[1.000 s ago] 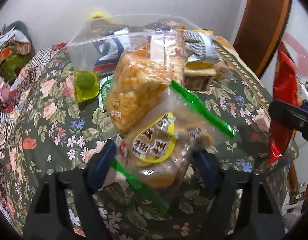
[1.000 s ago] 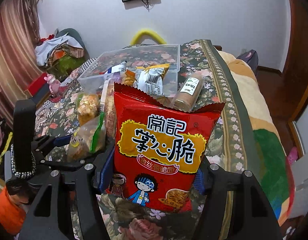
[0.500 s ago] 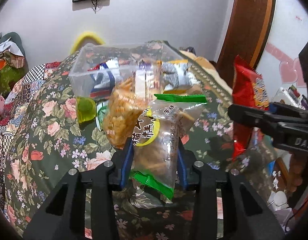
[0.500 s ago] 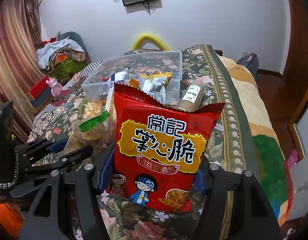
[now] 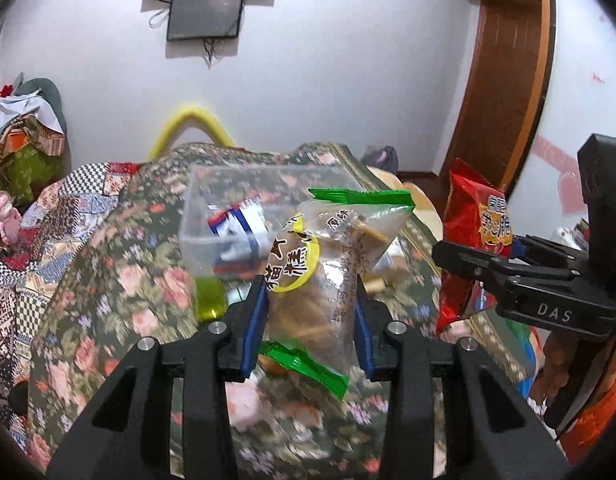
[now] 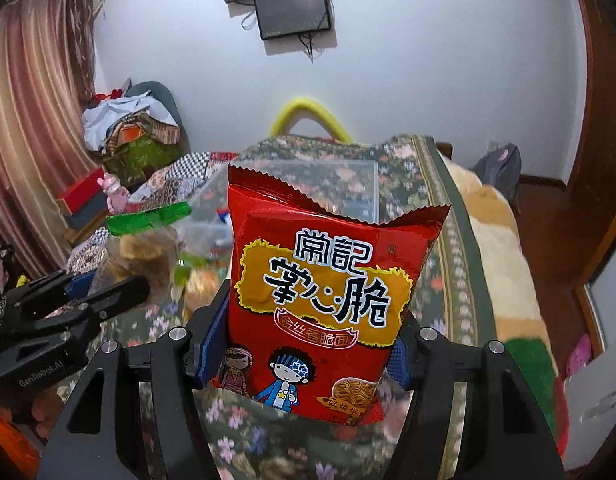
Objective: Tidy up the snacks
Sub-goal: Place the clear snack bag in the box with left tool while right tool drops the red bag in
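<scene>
My left gripper point(image 5: 310, 328) is shut on a clear snack bag with green ends and a yellow label point(image 5: 320, 280), held upright above the floral bedspread point(image 5: 108, 292). My right gripper point(image 6: 302, 344) is shut on a red noodle-snack bag point(image 6: 328, 292), held upright; it also shows at the right of the left wrist view point(image 5: 474, 248). A clear plastic bin point(image 5: 236, 208) with several snack packets stands on the bed beyond both bags. The left gripper with its bag shows at the left of the right wrist view point(image 6: 120, 272).
A yellow-green item point(image 5: 210, 300) lies by the bin's near corner. A pile of clothes point(image 6: 128, 128) and a curtain point(image 6: 32, 140) are at the left. A wooden door frame point(image 5: 504, 92) stands at the right. A yellow hoop point(image 6: 308, 114) sits behind the bed.
My left gripper closed on the clear bag and lifted it off the bed, tilting it upright. Both views rose and tipped up. The red bag stayed gripped.
</scene>
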Action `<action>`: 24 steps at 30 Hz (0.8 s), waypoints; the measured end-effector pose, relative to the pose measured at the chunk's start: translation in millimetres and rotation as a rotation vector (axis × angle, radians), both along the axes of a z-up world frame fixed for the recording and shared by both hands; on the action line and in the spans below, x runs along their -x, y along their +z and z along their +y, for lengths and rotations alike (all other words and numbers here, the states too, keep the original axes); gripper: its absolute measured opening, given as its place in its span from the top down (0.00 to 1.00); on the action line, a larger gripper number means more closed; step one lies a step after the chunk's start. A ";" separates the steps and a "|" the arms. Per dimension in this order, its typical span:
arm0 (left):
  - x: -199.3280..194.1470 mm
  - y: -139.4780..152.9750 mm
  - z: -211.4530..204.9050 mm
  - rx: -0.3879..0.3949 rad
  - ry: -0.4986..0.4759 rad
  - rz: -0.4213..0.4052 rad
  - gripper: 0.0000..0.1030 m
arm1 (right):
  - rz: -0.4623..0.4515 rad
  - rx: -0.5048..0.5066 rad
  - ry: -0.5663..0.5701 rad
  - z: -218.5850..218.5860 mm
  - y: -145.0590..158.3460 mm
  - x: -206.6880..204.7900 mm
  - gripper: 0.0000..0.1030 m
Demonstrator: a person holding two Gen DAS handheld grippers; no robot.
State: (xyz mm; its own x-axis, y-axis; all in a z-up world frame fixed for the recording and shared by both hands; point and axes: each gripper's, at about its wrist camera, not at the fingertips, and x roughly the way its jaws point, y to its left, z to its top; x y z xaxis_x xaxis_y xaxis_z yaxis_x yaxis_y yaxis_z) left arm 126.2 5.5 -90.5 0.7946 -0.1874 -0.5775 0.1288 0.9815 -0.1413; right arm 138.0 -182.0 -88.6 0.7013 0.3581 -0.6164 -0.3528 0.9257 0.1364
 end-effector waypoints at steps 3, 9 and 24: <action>-12.5 8.2 9.1 0.008 0.022 -0.015 0.63 | -0.029 -0.004 0.003 3.9 7.5 -8.6 0.41; -44.3 18.5 22.4 -0.035 0.076 -0.048 0.63 | -0.086 0.006 0.004 15.0 21.0 -31.1 0.41; -134.6 2.4 46.6 -0.091 0.126 -0.003 0.62 | -0.088 0.085 0.018 51.9 15.2 -102.6 0.41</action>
